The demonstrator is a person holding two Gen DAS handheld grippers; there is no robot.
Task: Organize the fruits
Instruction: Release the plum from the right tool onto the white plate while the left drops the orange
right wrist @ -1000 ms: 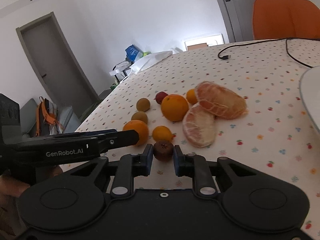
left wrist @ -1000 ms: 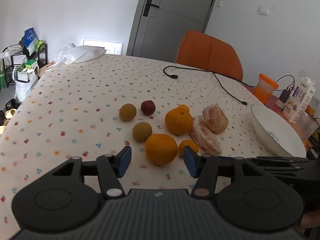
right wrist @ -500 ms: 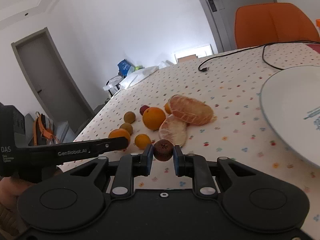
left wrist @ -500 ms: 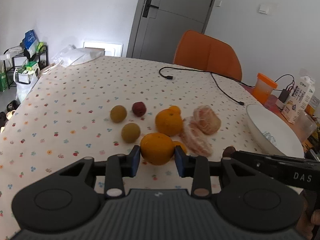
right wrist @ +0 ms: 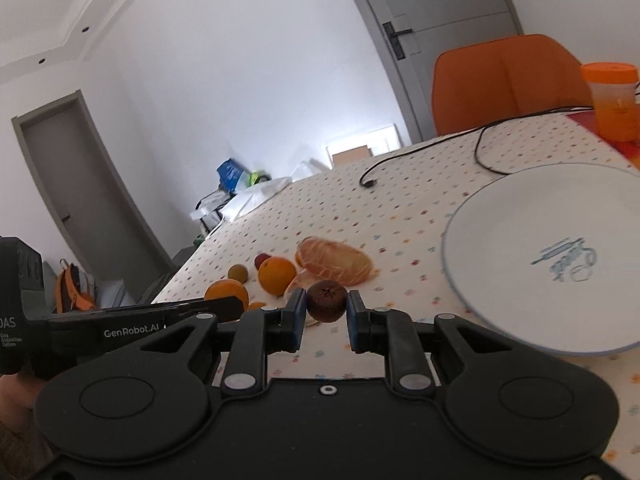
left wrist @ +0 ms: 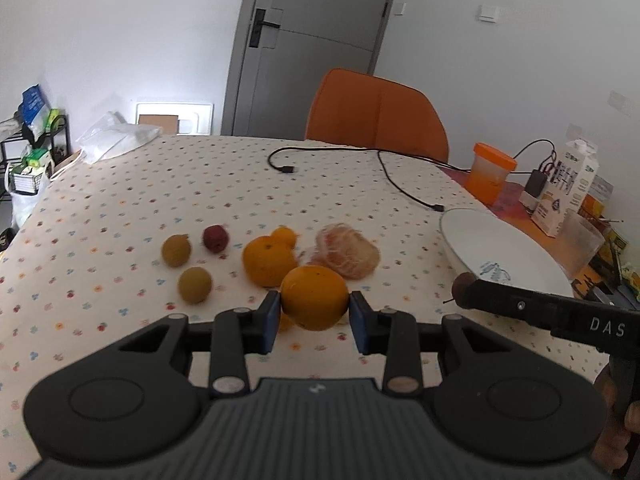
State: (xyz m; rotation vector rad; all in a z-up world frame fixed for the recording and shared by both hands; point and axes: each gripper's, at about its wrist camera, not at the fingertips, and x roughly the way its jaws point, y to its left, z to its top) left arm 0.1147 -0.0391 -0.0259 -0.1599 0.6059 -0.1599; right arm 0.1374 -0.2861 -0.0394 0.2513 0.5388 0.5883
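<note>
Now the left gripper [left wrist: 315, 317] sits at lower center of the left wrist view, fingers [left wrist: 269, 322] clamped on a large orange [left wrist: 314, 297], held just above the table [left wrist: 120, 208]. Behind it, mid-frame, the rest of the fruit: another orange [left wrist: 266, 260] with a small one [left wrist: 284, 236] touching its far side, peeled citrus [left wrist: 346, 250] just right of those, two green-yellow round fruits [left wrist: 176, 250] [left wrist: 195, 285] and a dark red fruit [left wrist: 215, 238] to the left. A bit of another small orange fruit [left wrist: 285, 322] peeks out under the held one.

Right gripper [right wrist: 325, 315] at lower center of the right wrist view, fingers [right wrist: 295, 316] narrow, pinching a small brown fruit [right wrist: 326, 301], lifted off the table. White plate [right wrist: 500, 240] fills the right of that frame, near the gripper, nothing on it. In the left wrist view the right gripper comes in from the lower right, brown fruit at its tip, just in front of the plate's near rim.

Far table: black cable [left wrist: 400, 176], orange-lidded jar [left wrist: 491, 172], carton [left wrist: 568, 188]. Orange chair [left wrist: 376, 116] behind the table, grey door [left wrist: 316, 48] beyond.
</note>
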